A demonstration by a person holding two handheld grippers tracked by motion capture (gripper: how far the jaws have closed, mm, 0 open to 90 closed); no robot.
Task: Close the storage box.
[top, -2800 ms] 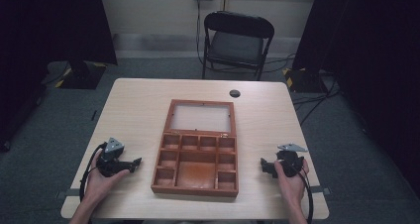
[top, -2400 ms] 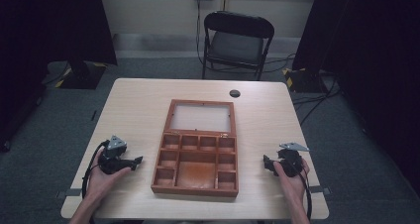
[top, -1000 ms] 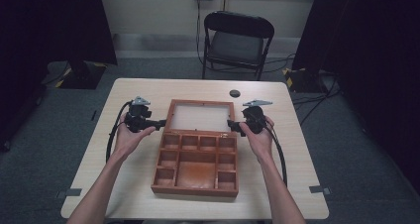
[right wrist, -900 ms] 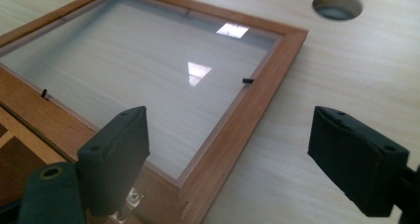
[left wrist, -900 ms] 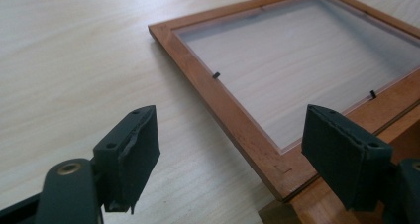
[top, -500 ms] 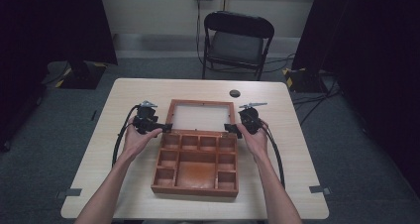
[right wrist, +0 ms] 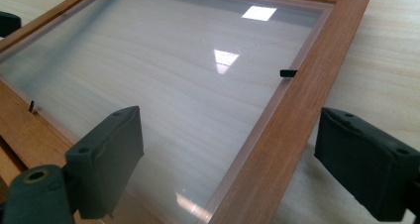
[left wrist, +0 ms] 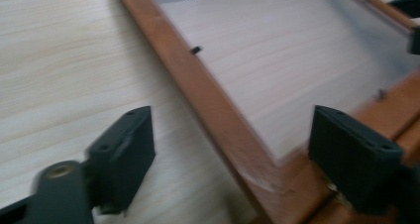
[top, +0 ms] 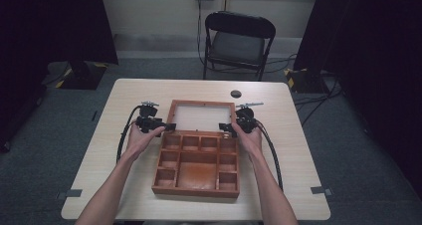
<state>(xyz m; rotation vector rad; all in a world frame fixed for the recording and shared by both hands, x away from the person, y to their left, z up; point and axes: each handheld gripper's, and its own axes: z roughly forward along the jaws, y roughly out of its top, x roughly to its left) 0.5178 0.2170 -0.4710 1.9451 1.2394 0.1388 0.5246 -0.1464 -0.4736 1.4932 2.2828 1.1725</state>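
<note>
Now | lid frame (left wrist: pixel 213 110) between open left hand-held gripper (left wrist: pixel 233 149) jaws

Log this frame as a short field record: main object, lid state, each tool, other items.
object: wooden box with empty compartments
lid: glass-paned lid lying open, flat on the table
left tool: left tool, open, straddling the lid's left frame rail
right tool: right tool, open, straddling the right rail
other: small black disc; folding chair
</note>
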